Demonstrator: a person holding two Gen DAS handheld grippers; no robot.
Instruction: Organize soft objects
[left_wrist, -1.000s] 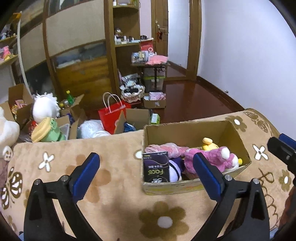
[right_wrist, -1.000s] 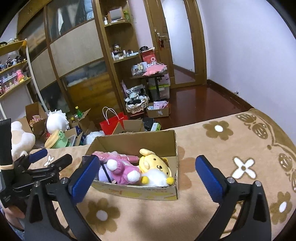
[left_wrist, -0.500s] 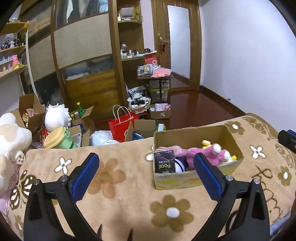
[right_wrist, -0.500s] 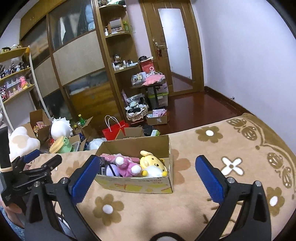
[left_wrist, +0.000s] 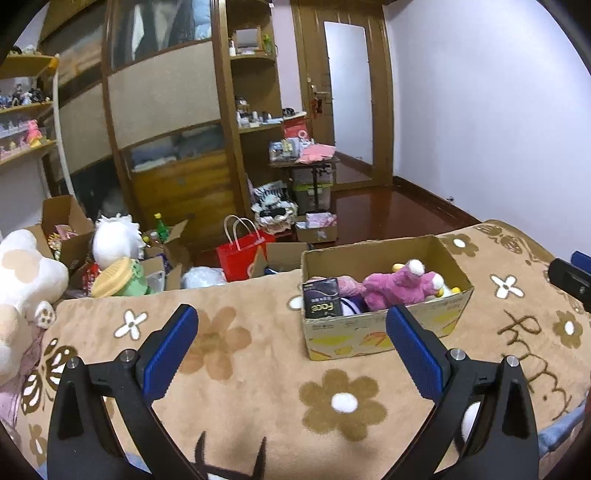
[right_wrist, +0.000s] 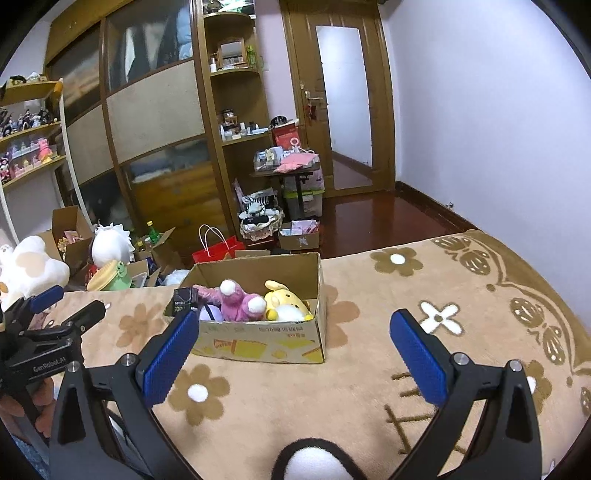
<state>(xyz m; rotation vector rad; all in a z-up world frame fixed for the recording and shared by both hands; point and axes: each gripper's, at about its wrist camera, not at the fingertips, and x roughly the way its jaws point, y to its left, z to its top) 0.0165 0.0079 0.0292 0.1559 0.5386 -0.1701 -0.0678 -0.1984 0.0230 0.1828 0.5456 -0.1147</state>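
Observation:
A cardboard box (left_wrist: 384, 334) stands on a tan flowered blanket (left_wrist: 240, 354); it also shows in the right wrist view (right_wrist: 258, 343). It holds a pink plush (left_wrist: 397, 286), a yellow plush (right_wrist: 286, 301), a purple item and a black packet (left_wrist: 321, 299). My left gripper (left_wrist: 291, 345) is open and empty, pulled back from the box. My right gripper (right_wrist: 291, 354) is open and empty, also back from the box. The left gripper also shows at the left edge of the right wrist view (right_wrist: 70, 306).
A big white plush (left_wrist: 22, 280) sits at the blanket's left end. Beyond the blanket's far edge the floor holds open boxes, a red bag (left_wrist: 242, 254), a white plush (left_wrist: 114, 240) and a green-yellow toy (left_wrist: 118, 275). Wardrobe and shelves stand behind.
Both grippers have drawn back and risen from the box, which now looks smaller and farther. Both stay open and empty. The box and toys have not moved.

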